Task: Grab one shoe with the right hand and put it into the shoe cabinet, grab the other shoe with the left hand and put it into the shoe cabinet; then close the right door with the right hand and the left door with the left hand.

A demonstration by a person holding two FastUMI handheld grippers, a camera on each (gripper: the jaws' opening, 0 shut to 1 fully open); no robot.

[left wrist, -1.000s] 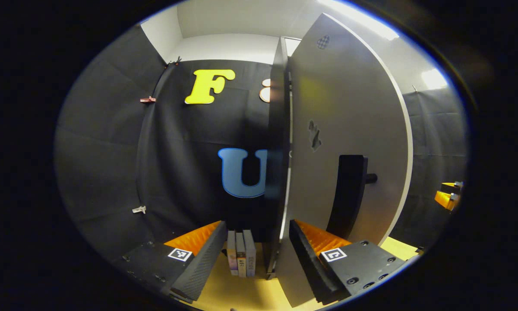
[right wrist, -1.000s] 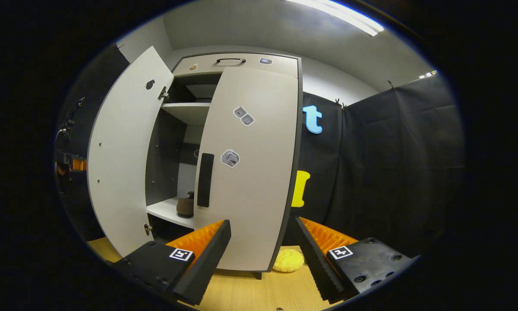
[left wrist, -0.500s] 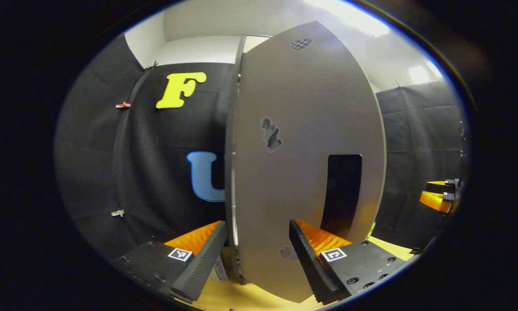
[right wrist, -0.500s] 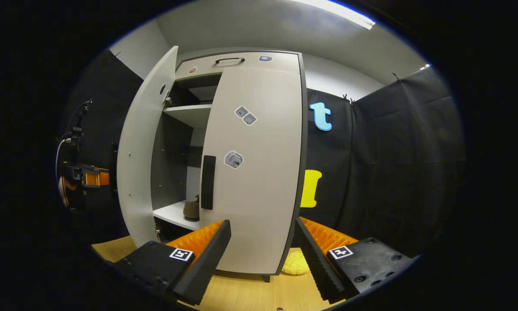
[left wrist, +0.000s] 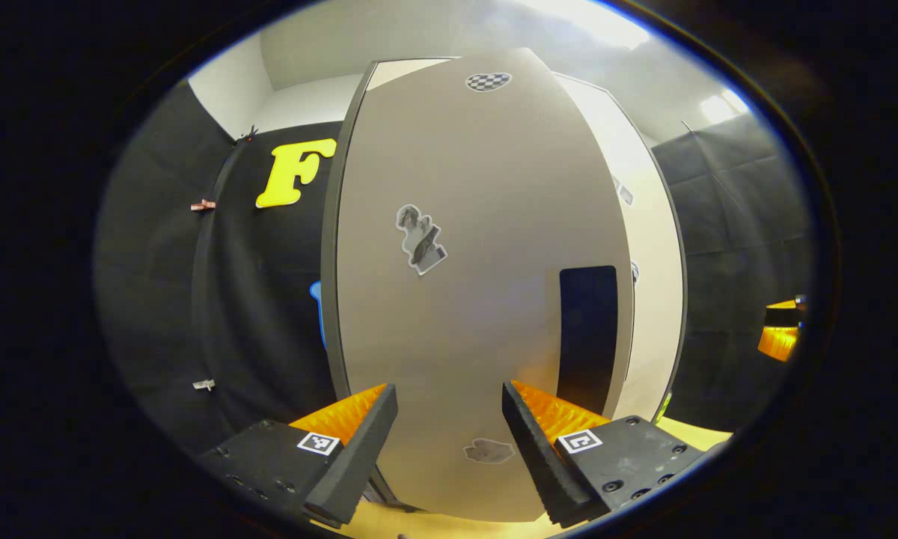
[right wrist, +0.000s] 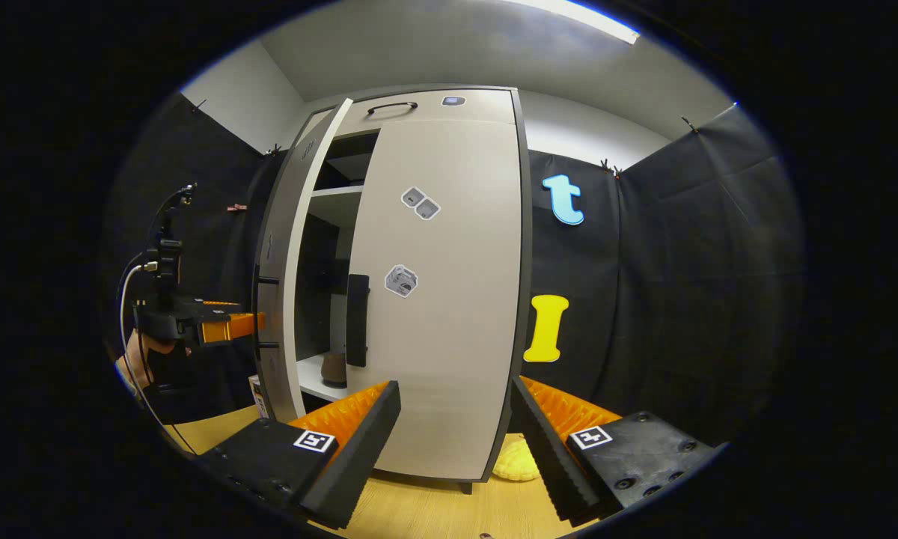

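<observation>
Now, from left to right in the right gripper view, you had your left gripper (right wrist: 258, 323) at the far left, held in a hand (right wrist: 141, 367), its tip at the outer face of the tall grey left door (right wrist: 288, 262) near that door's two handle posts; whether it touched I could not tell. That door stood only partly swung in, leaving a gap to the grey right door (right wrist: 449, 299), which lay flat against the grey shoe cabinet (right wrist: 434, 107). Through the gap two shelves showed, and on the lower one sat one brown shoe (right wrist: 334, 368); the second shoe I could not make out. Right door stickers counted two, with one black handle (right wrist: 357, 320). Low on the wooden floor (right wrist: 426, 509), just beside the cabinet's right foot, lay one soft yellow object (right wrist: 515, 463). Your right gripper (right wrist: 453, 442) hung in front of the right door with its fingers spread wide and nothing between them.

In the left gripper view the left door (left wrist: 479, 284) faced you broadly, bearing three stickers and one black handle (left wrist: 587, 329), with the right door (left wrist: 647, 247) a pale strip beyond it. Your left gripper (left wrist: 449, 438) had its fingers spread apart, gripping nothing. Far right, a sliver of the other gripper (left wrist: 780, 333) appeared.
</observation>
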